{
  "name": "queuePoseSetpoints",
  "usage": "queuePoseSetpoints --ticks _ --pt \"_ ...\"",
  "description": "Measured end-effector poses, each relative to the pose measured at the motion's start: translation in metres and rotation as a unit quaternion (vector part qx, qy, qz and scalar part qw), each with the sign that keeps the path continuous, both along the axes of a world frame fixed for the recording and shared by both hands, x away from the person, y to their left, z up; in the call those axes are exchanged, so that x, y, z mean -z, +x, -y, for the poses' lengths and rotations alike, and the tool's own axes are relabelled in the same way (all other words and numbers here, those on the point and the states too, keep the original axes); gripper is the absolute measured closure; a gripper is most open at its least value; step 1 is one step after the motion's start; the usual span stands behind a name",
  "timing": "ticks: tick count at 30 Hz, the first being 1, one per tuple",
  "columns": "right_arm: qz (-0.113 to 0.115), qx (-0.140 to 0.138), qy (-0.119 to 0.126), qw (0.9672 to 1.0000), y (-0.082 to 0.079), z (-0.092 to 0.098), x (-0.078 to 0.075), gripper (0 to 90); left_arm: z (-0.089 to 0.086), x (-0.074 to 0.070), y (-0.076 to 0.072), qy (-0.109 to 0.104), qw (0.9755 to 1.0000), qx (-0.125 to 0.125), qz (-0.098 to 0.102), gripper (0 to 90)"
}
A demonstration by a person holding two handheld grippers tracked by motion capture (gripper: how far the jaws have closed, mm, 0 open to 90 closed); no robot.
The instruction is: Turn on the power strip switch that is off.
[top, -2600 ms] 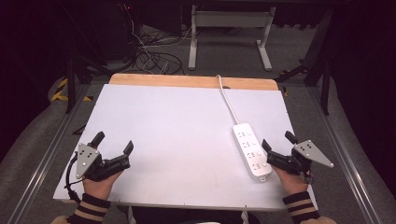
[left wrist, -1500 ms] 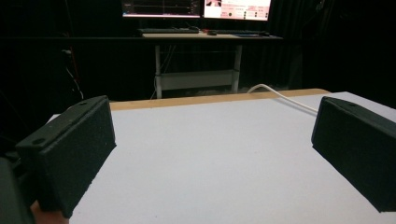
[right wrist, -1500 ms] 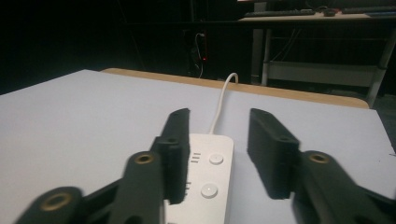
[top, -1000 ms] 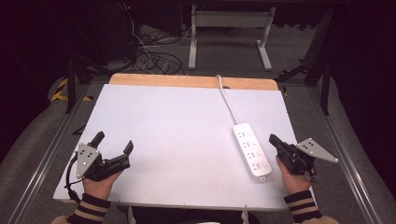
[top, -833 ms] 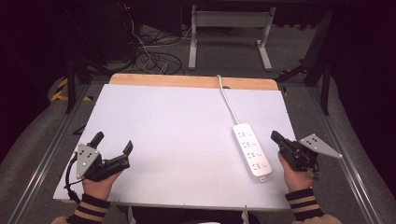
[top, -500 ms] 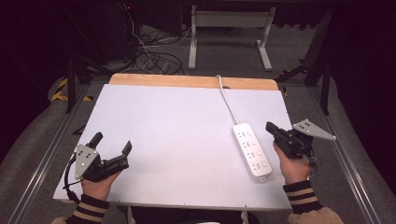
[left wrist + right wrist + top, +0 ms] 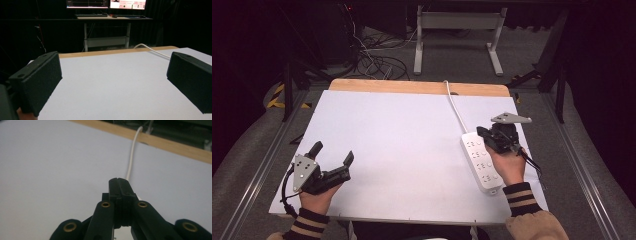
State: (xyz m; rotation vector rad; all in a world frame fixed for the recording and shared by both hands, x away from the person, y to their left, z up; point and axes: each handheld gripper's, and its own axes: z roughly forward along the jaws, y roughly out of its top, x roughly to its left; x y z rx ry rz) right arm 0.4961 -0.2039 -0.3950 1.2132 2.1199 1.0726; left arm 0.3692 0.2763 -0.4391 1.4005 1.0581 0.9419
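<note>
A white power strip (image 7: 479, 162) lies on the right side of the white table (image 7: 402, 135), and its white cable (image 7: 454, 107) runs off over the far edge. My right gripper (image 7: 483, 133) hovers over the strip's far end, jaws shut with nothing between them. In the right gripper view the closed jaws (image 7: 119, 181) point along the cable (image 7: 131, 157). Near the front left corner my left gripper (image 7: 333, 152) rests open and holds nothing. Its wide-apart jaws (image 7: 113, 75) frame bare tabletop, with the cable (image 7: 150, 48) far off.
A wooden strip (image 7: 417, 86) borders the table's far edge. Beyond it the floor carries tangled dark cables (image 7: 377, 62) and a grey metal stand (image 7: 457, 22). A desk with lit monitors (image 7: 106, 3) stands further back.
The right gripper closed its jaws, then rose and travelled away from the person, from beside the strip's near end to above its far end. The left gripper stayed put.
</note>
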Motion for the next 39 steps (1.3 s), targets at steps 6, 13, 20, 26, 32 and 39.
queuePoseSetpoints --ticks 6,13,20,26,32,39 --pt "-0.052 0.017 -0.081 0.9952 0.023 -0.006 0.025 90.0 0.000 0.000 0.001 0.000 1.0000 0.002 -0.002 0.4" --pt "-0.061 0.019 -0.097 0.9932 0.030 0.001 0.044 90.0 0.001 0.000 0.001 0.003 1.0000 0.002 -0.002 0.5" --pt "-0.068 0.019 -0.076 0.9946 0.035 0.008 0.051 90.0 0.000 0.000 0.001 0.002 1.0000 0.004 -0.004 0.6" --pt "-0.063 0.011 -0.082 0.9946 0.034 0.004 0.054 90.0 0.000 0.000 0.001 0.005 1.0000 0.005 -0.004 0.7" --pt "-0.054 0.019 -0.083 0.9949 0.033 0.004 0.057 90.0 0.001 0.000 0.001 0.005 1.0000 0.005 -0.005 0.7" --pt "-0.047 0.025 -0.080 0.9954 0.030 0.003 0.060 90.0 0.001 0.000 0.001 0.004 1.0000 0.006 -0.005 0.7"
